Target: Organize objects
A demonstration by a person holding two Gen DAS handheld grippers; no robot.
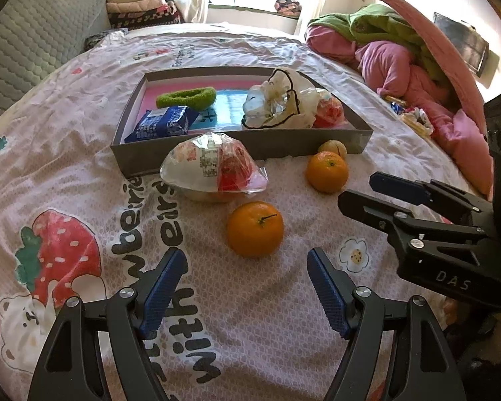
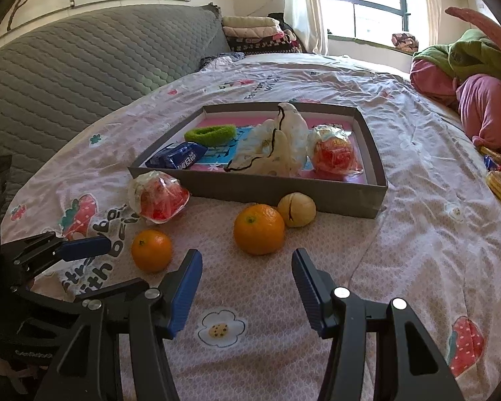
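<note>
Both claws hang open and empty over the bed (image 2: 417, 127), tilted down toward the loose things in front of the grey box (image 2: 374, 153). The left claw (image 1: 247, 267) has the near orange (image 1: 255, 229) just ahead of its fingertips; the right claw (image 2: 247, 264) faces the far orange (image 2: 259, 229), which sits just beside a pale cracked fruit (image 2: 296, 214) close to the box wall. A wrapped bowl (image 1: 213, 167) stands near the box front. The box already holds a blue pack (image 1: 165, 123), a green ring (image 1: 187, 96), a crumpled bag (image 1: 277, 100) and a wrapped red ball (image 2: 334, 152). Judging by this, the step is to take an orange and set it in the box. For a good grip, bring the pads down either side of the widest part, low enough not to ride over the top, and close gently since the fruit can roll on soft bedding. With the right claw, keep clear of the pale fruit. Lift above the wall before crossing and release in a bare patch of the pink floor.
</note>
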